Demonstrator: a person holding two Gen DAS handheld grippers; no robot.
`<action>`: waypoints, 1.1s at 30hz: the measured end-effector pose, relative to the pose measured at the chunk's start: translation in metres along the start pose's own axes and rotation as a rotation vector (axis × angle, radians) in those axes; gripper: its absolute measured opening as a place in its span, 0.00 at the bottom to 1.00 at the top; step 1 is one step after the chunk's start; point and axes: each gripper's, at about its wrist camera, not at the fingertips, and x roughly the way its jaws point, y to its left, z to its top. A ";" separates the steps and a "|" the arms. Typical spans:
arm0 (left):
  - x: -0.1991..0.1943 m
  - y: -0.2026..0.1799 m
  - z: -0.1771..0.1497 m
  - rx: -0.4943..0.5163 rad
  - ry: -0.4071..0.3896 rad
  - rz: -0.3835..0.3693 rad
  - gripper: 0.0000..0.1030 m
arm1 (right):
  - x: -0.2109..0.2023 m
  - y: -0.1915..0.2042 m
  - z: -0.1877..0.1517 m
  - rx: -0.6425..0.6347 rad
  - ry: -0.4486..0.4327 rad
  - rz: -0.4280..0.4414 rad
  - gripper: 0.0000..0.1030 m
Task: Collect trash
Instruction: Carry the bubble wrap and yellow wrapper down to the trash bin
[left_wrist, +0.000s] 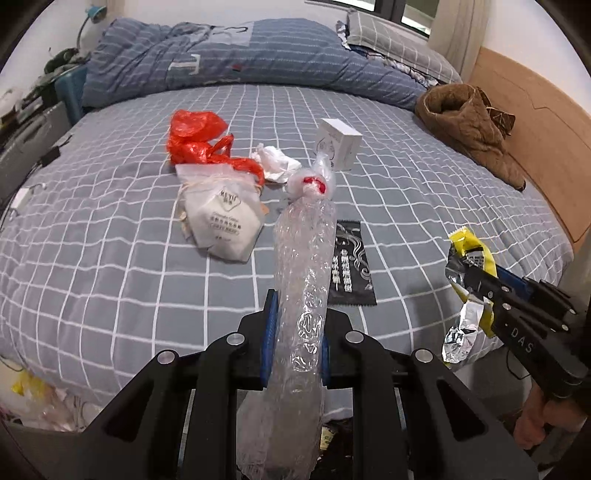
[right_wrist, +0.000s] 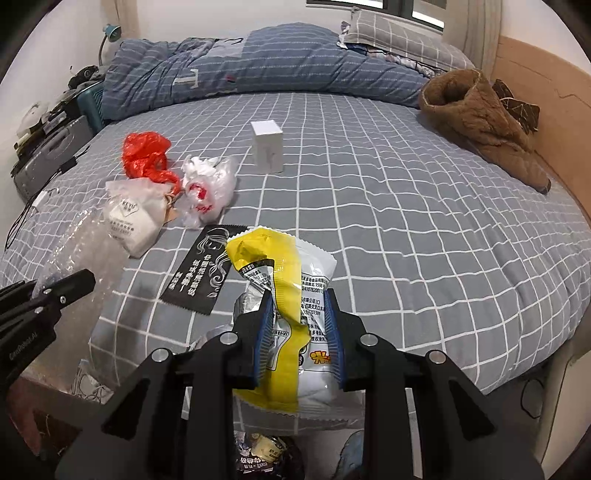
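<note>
Both tilt down over the bed (left_wrist: 110, 258): left hand-held gripper (left_wrist: 297, 332) clenched on a bubble-wrap roll (left_wrist: 303, 277), right hand-held gripper (right_wrist: 299, 332) grasping a yellow snack wrapper (right_wrist: 284, 295)

The right gripper (left_wrist: 466, 277) has the letters "DAS" in white on its black arm. The left gripper's (right_wrist: 86, 277) arm has pale words, something like "GenRobot.AI". The white mask pack (left_wrist: 223, 225) has a small diamond mark that looks like "KEYU", with tiny lines under it, too small to read. The black packet (right_wrist: 201, 271) has big white Chinese words and a drawing of a woman's hair. The yellow and white snack bag (right_wrist: 291, 332) has small black Chinese print, long numbers, and a yellow "米".
</note>
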 end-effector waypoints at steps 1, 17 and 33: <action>-0.001 -0.001 -0.002 0.001 0.001 0.003 0.17 | -0.003 0.001 -0.001 -0.005 -0.005 -0.001 0.25; -0.028 -0.006 -0.034 -0.012 -0.006 0.005 0.17 | -0.034 0.003 -0.032 0.003 -0.022 0.000 0.25; -0.045 -0.004 -0.092 -0.043 0.051 0.031 0.17 | -0.055 0.024 -0.096 -0.033 0.037 0.013 0.25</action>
